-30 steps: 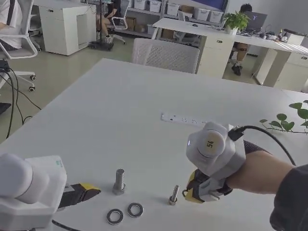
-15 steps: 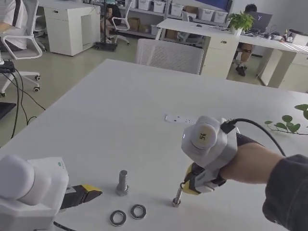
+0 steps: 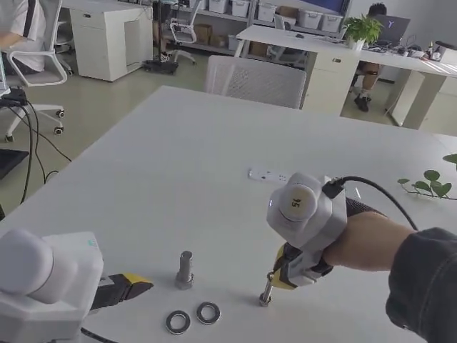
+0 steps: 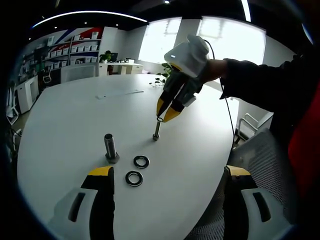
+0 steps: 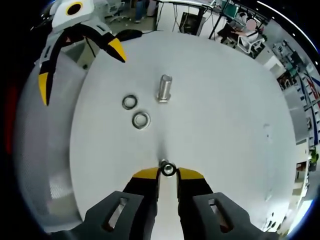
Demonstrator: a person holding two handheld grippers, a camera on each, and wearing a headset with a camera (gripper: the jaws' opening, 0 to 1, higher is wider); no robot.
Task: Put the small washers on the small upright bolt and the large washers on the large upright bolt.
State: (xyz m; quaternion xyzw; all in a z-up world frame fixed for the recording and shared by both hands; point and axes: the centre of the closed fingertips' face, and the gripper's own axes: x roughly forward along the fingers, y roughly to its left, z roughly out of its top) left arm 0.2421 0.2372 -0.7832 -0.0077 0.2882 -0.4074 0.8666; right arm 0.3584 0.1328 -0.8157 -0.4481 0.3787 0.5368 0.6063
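Here, in the head view, the right hand-held gripper hangs over the small bolt near the surface's near edge. In the left gripper view, the left hand-held gripper gapes wide and empty, facing two loose washers and the large bolt. In the right gripper view, narrowed jaws pinch a small washer over the bolt's top.

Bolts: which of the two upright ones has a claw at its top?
The small bolt, the thinner one: the right claw holds a small washer at its top. The large bolt stands alone.
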